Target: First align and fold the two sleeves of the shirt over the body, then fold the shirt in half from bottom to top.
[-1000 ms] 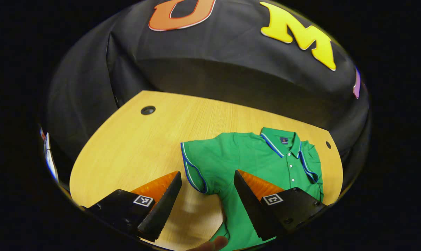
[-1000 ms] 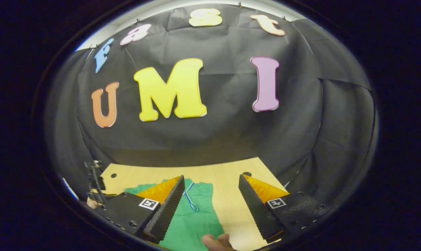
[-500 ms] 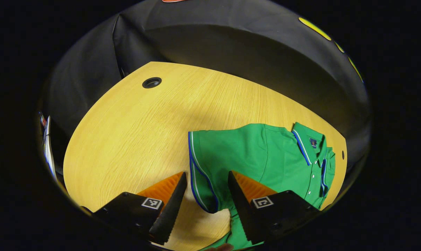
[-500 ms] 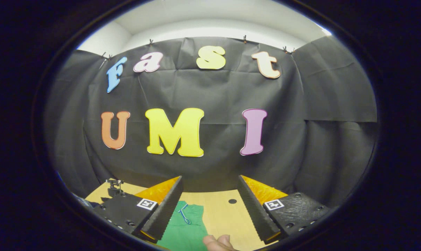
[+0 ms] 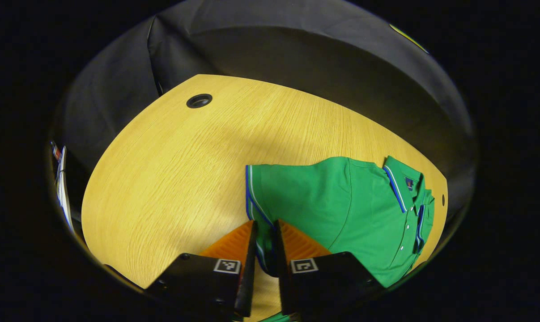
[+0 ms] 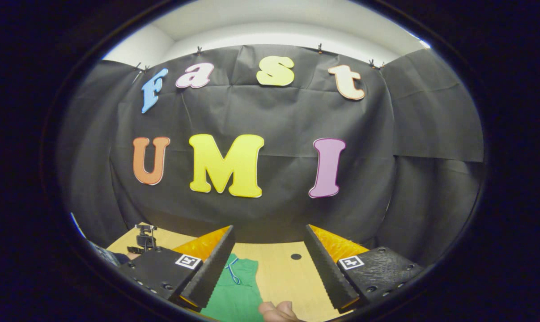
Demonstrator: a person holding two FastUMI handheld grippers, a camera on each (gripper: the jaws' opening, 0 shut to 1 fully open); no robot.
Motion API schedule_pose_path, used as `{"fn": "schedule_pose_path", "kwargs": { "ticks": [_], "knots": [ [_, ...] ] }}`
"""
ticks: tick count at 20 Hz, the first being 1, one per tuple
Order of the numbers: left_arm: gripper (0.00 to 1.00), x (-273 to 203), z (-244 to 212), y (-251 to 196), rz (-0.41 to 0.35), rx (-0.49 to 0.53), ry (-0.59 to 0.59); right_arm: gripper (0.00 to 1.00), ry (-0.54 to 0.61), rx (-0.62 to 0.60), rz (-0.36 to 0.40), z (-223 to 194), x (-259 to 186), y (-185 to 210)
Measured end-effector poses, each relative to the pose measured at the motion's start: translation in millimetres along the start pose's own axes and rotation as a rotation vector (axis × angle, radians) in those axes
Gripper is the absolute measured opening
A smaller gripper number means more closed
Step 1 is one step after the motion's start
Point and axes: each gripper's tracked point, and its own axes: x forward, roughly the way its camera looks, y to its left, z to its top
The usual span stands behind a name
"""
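Green shirt (image 5: 341,214) flat on a wooden table (image 5: 171,179) before black cloth (image 5: 296,58) — left gripper (image 5: 264,250) pinching its sleeve (image 5: 258,210), right gripper (image 6: 267,264) spread wide, holding nothing.

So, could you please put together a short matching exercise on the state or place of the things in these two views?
Column A:
1. left gripper
2. right gripper
3. shirt collar
4. table hole

Column B:
a. fingers spread apart, holding nothing
b. near the far left corner of the table
c. fingers closed on the edge of the shirt sleeve
d. at the right end of the green shirt in the left gripper view

Pairs: 1-c, 2-a, 3-d, 4-b
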Motion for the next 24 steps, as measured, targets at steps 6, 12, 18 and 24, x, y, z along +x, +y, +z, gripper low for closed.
{"fn": "schedule_pose_path", "kwargs": {
  "ticks": [6, 12, 18, 24],
  "knots": [
    [0.06, -14.9, 11.2, -14.1, 0.024, 0.031, -0.052, 0.96, -0.004, -0.015, 0.044, 1.3, 2.6, -4.0],
    [0.05, -51.0, 27.8, -72.3, 0.050, 0.234, -0.127, 0.95, -0.015, -0.004, 0.072, -4.0, 8.5, -24.1],
    [0.05, -50.0, 11.2, -147.9, 0.080, 0.425, -0.137, 0.95, 0.026, -0.012, 0.092, -28.0, 24.2, -51.2],
    [0.53, -74.9, -2.1, -200.7, -0.030, 0.410, -0.175, 0.96, 0.076, 0.016, 0.121, -47.3, 42.5, -57.3]
  ]
}}
